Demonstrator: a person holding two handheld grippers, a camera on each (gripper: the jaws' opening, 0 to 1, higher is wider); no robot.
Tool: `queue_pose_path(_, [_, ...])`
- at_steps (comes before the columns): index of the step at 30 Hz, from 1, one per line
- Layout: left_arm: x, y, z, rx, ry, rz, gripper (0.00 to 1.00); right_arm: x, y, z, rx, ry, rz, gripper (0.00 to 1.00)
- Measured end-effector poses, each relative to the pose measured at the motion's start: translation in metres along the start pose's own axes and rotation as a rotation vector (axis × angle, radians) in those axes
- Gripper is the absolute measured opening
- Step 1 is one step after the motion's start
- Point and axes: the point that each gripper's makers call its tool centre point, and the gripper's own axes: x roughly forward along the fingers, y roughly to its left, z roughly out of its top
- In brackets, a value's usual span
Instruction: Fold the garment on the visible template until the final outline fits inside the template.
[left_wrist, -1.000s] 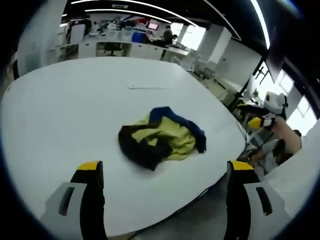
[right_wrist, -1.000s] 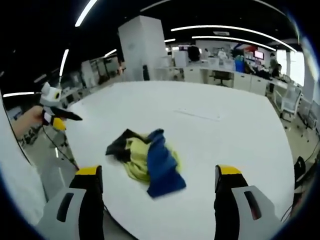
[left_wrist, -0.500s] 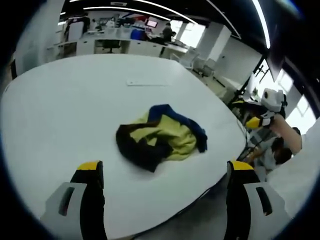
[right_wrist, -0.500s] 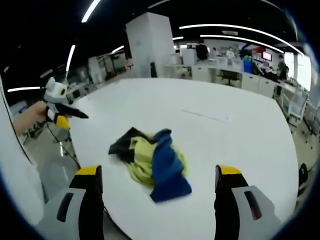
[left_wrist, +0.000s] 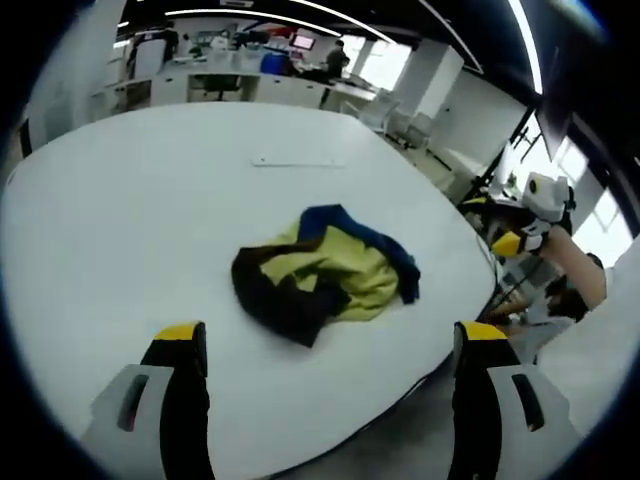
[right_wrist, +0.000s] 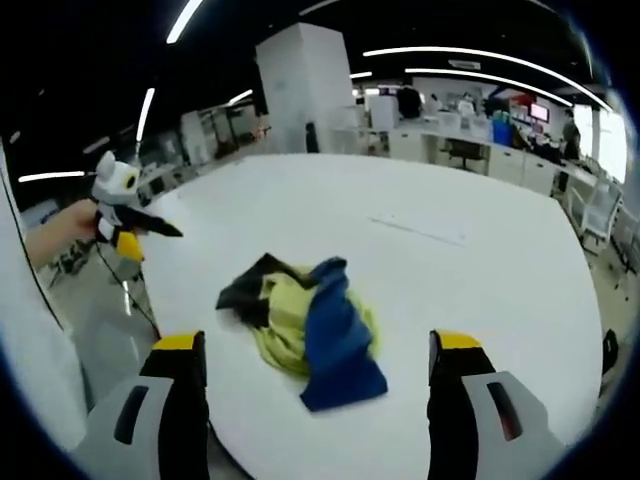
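A crumpled garment (left_wrist: 320, 275) of yellow, blue and black cloth lies in a heap on the big white table (left_wrist: 100, 220). My left gripper (left_wrist: 330, 340) hovers short of it near the table edge, jaws wide apart and holding nothing. From the other side, my right gripper (right_wrist: 318, 350) is open too, above the garment (right_wrist: 305, 325), whose blue part is nearest. Neither gripper touches the cloth. The right gripper (left_wrist: 530, 215) appears off the table's right edge, held by a hand. The left gripper (right_wrist: 120, 210) appears at the left, beyond the table (right_wrist: 480, 300).
A thin pale strip (left_wrist: 295, 162) lies on the table beyond the garment, also the strip (right_wrist: 425, 230) in the right gripper view. Desks, chairs and screens (left_wrist: 230, 70) fill the office behind. The floor (right_wrist: 110, 330) drops away past the table edge.
The garment has not moved on the table. Both views have shifted slightly with the hands, and the jaws stand as wide apart as before.
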Motion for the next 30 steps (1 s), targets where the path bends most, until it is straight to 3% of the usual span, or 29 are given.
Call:
queue_pose_path(18, [0.014,0.006,0.001,0.011,0.022,-0.01,0.99,0.013,-0.003,-0.003,0.01,0.011,0.015,0.9])
queue_pose_path(30, [0.029,0.006,-0.001,0.044,0.032,-0.026,0.99,0.025,-0.007,-0.002,-0.034,0.039,0.017,0.89])
